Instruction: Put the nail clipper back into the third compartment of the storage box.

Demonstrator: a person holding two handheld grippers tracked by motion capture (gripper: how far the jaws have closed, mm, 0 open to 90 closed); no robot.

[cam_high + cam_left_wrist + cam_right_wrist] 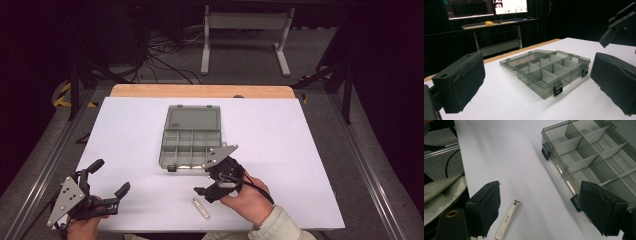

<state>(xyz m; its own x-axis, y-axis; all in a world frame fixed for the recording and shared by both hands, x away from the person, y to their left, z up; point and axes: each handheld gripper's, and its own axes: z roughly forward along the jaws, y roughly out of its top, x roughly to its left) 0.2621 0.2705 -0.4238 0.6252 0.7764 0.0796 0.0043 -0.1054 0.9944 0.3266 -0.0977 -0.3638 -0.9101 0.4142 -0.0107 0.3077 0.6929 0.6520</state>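
On the white table top (280,150), near its front edge, lies the task item: a small white nail clipper (507,220), flat on its side and untouched. In the high view the nail clipper (201,208) sits just in front of the right gripper (212,187) and a little to its left, well apart from the organizer box (191,142).

The right gripper (539,212) is spread wide, with nothing between its jaws. In the right gripper view the clipper lies just beside the left-hand jaw, not yet centred in the gap, and the other jaw hangs over the near wall of the box.

The organizer box (549,72) is a smoky transparent case with its lid folded flat behind it. All visible compartments (589,152) appear empty, and two black latches (558,89) hang on its front wall.

The left gripper (102,187) rests at the near left of the table, jaws apart and holding nothing, well clear of both box and clipper; its camera looks across at the box.

Progress assessment: the box is open and ready to receive, but the pick-up has not begun. Remaining steps are likely to centre the right gripper over the clipper, close on it, lift, carry it to a compartment, and release.
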